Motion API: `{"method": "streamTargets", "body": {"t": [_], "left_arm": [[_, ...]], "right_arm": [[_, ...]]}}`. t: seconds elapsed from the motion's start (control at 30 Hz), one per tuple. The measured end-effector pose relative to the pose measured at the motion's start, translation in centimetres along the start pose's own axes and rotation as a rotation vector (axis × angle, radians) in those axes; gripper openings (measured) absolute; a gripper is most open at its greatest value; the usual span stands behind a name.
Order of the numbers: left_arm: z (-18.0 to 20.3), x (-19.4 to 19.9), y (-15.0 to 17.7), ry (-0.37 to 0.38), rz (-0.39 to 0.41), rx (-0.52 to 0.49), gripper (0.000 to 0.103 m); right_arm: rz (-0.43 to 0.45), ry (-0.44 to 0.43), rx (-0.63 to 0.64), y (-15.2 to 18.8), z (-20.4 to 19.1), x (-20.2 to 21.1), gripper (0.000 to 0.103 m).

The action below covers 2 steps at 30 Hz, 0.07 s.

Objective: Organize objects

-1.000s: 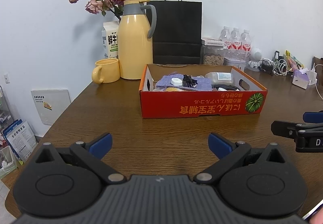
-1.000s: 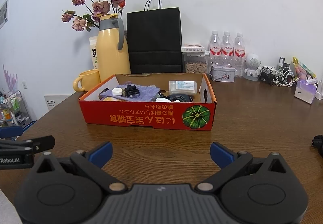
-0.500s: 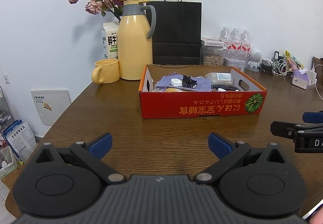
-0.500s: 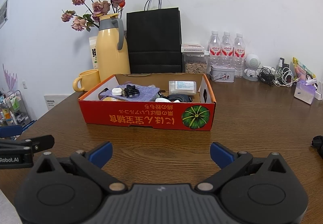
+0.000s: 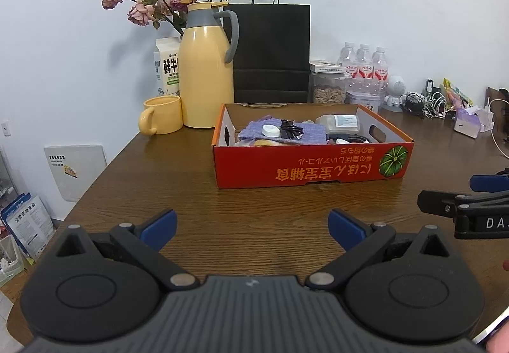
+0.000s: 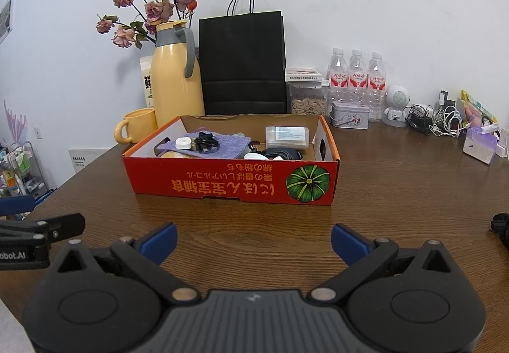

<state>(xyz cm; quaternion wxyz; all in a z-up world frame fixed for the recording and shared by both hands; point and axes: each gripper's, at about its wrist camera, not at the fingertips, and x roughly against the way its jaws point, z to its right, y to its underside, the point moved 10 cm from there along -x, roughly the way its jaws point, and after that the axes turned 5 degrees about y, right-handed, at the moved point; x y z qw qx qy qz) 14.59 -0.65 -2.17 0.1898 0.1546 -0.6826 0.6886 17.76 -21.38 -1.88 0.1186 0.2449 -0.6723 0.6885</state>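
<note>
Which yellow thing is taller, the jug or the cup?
The yellow jug with the grey handle is taller; the yellow cup beside it is short.

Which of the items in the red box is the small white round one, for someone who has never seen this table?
Find the red cardboard box with the green pumpkin print, in front of the yellow thermos. On its left side lies a purple cloth. The white round case sits on that cloth, beside a tangle of black cable; nothing else on the cloth is pale and smooth.

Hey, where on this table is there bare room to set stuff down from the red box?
Bare wood lies between both open grippers, left gripper and right gripper, and the red box. More lies right of the box, before the tissue pack. The back edge is crowded: thermos, black bag, water bottles, cables.
</note>
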Motion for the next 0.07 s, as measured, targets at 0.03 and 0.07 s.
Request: {"method": "streamTargets", "body": {"t": [0.03,0.07], "left_arm": [[-0.02,-0.02,0.04,0.000,0.000,0.000,0.103],[-0.05,-0.06,0.06,-0.001,-0.001,0.001,0.103]], "right_arm": [[0.000,0.000,0.000,0.02,-0.02,0.02,0.103],[0.001,0.000,0.001,0.10,-0.05,0.03,0.103]]}}
